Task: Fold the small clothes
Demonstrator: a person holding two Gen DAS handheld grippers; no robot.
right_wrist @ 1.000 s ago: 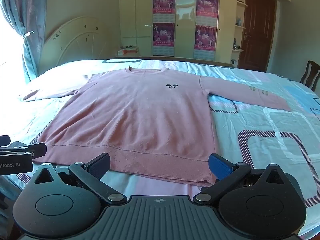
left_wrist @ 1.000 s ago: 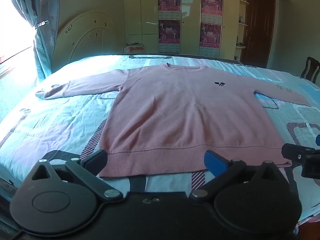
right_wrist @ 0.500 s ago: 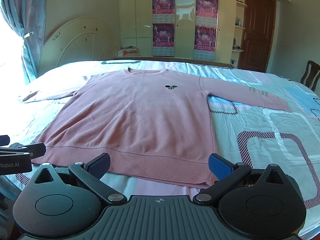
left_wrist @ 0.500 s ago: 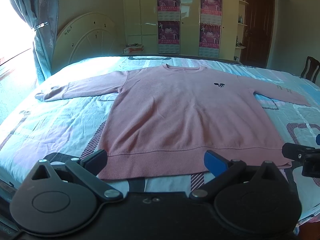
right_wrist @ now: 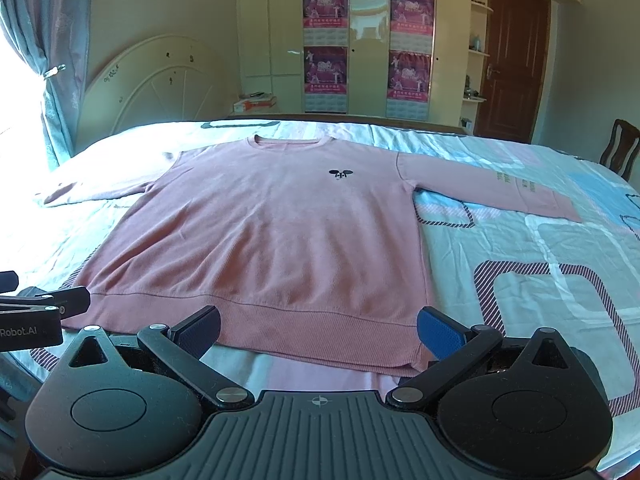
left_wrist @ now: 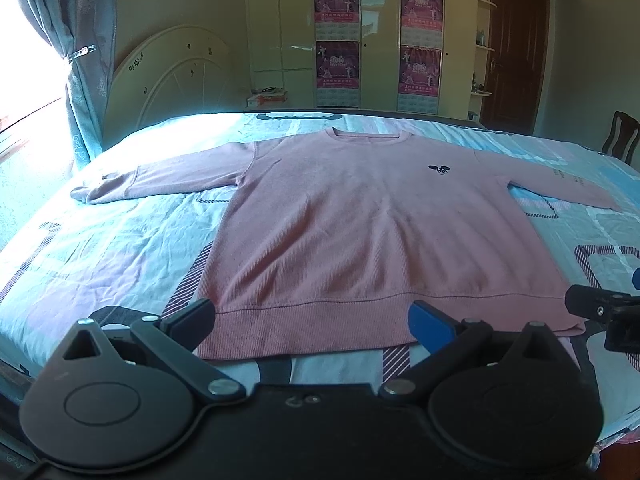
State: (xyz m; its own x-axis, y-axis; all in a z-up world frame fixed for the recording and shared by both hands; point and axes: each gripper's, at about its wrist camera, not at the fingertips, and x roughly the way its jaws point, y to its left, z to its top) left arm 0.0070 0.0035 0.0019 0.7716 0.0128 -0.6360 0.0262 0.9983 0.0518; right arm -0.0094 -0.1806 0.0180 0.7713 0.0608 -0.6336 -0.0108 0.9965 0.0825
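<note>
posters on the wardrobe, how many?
4, in two columns on the wardrobe doors behind the bed: upper left poster, lower left, upper right, lower right. None look hidden.

Your left tongs [left_wrist: 312, 322] have tipped up and swung a little left against the sweater [left_wrist: 372, 232]: its hem sits lower in their view and the headboard [left_wrist: 176, 72] shows more. Your right tongs [right_wrist: 319, 330] have crept slightly nearer the hem.
</note>
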